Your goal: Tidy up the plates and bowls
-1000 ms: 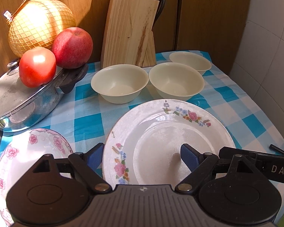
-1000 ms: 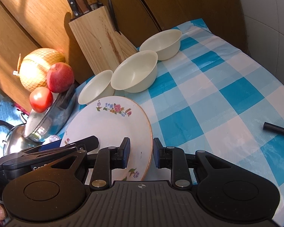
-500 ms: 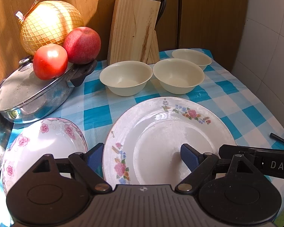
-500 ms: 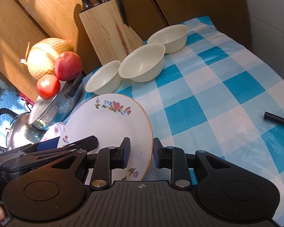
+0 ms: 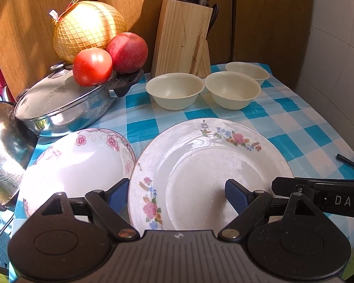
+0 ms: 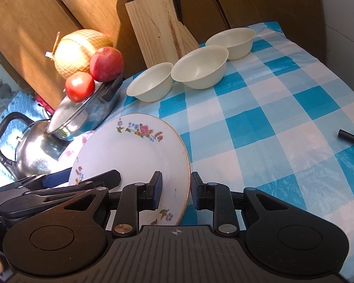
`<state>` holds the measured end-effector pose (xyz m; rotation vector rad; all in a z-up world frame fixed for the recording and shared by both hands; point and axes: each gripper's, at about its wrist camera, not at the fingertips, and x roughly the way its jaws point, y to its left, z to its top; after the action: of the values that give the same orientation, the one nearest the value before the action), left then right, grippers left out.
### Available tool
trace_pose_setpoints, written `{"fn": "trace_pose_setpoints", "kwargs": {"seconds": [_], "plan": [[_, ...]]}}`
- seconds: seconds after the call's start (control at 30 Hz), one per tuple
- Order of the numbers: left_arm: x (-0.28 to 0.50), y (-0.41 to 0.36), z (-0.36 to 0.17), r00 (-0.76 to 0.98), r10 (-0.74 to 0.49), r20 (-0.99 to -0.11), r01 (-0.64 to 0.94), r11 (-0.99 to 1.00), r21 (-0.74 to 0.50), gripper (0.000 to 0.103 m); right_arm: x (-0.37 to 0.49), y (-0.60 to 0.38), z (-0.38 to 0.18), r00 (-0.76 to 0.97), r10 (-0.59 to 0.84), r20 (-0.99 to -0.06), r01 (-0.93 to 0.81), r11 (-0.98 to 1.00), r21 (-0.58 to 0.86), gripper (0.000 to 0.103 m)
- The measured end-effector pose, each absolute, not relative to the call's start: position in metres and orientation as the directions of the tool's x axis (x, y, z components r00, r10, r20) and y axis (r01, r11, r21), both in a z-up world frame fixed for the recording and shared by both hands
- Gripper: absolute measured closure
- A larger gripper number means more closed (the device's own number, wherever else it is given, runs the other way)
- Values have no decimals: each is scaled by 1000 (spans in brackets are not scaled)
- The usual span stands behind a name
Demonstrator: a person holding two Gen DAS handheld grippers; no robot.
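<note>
Straddling the round white flower-rimmed plate [image 6: 134,155] edge, both the right gripper [image 6: 175,192] and left gripper [image 5: 175,194] stand spread, beyond three empty cream bowls [image 5: 232,92] on blue-checked cloth [image 6: 283,122]

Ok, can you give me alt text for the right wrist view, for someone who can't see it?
The right gripper has its fingers either side of the rim of a floral plate, tilted above a blue checked tablecloth; whether they pinch it is unclear. Behind stand three cream bowls, a knife block, and a tomato and apple on a lidded pot.
</note>
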<state>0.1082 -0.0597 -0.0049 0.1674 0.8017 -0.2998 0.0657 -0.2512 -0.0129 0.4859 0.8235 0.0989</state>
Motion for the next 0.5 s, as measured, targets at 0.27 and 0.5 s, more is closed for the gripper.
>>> {"fn": "trace_pose_setpoints", "kwargs": {"seconds": [0.27,0.5], "plan": [[82,-40,-6,668,-182,-722,293,956,31,23,46,-232,-18,647,306,-698,60,892,447,70],[64,-28,-11,652,-176,-738,270,963,9,22,31,-225,-20,636,333,-697,37,888,458,70]]}}
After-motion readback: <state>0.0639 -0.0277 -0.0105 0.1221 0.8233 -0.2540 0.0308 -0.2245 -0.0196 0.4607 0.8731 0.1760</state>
